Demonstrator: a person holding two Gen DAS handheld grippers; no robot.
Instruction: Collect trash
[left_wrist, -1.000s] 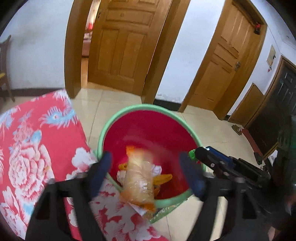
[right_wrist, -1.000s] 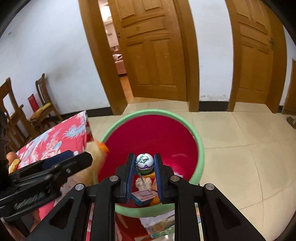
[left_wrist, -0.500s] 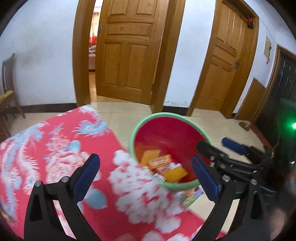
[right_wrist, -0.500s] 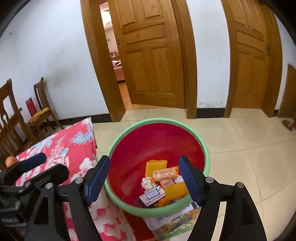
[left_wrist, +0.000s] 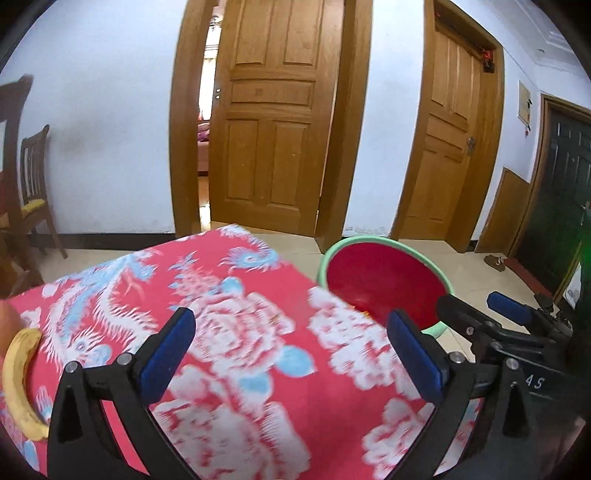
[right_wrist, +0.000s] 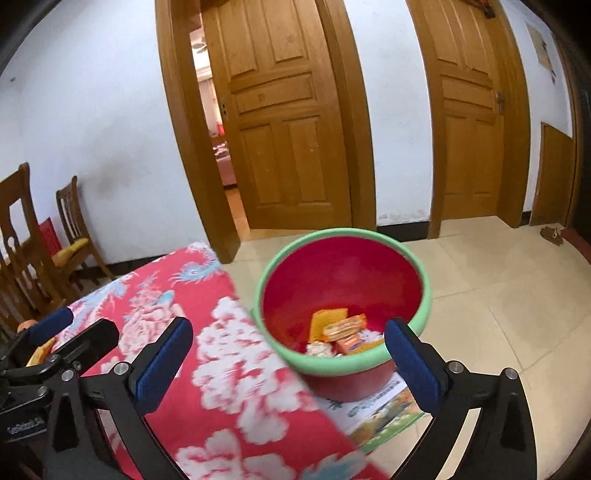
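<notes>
Right wrist view: right gripper (right_wrist: 288, 350) and left gripper (left_wrist: 291, 350) both just spread wide, empty; red bucket (right_wrist: 343, 369) of wrappers (right_wrist: 343, 328) beside floral tablecloth (right_wrist: 236, 369) edge, open floor tiles (right_wrist: 498, 295) rightward.

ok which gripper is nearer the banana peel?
Left. The left gripper hangs beside the banana peel at the cloth's left; the right gripper is over by the bucket.

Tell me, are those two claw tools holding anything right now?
Nothing. The left gripper and right gripper both have just opened wide, with empty fingers; the wrappers lie in the red bucket.
</notes>
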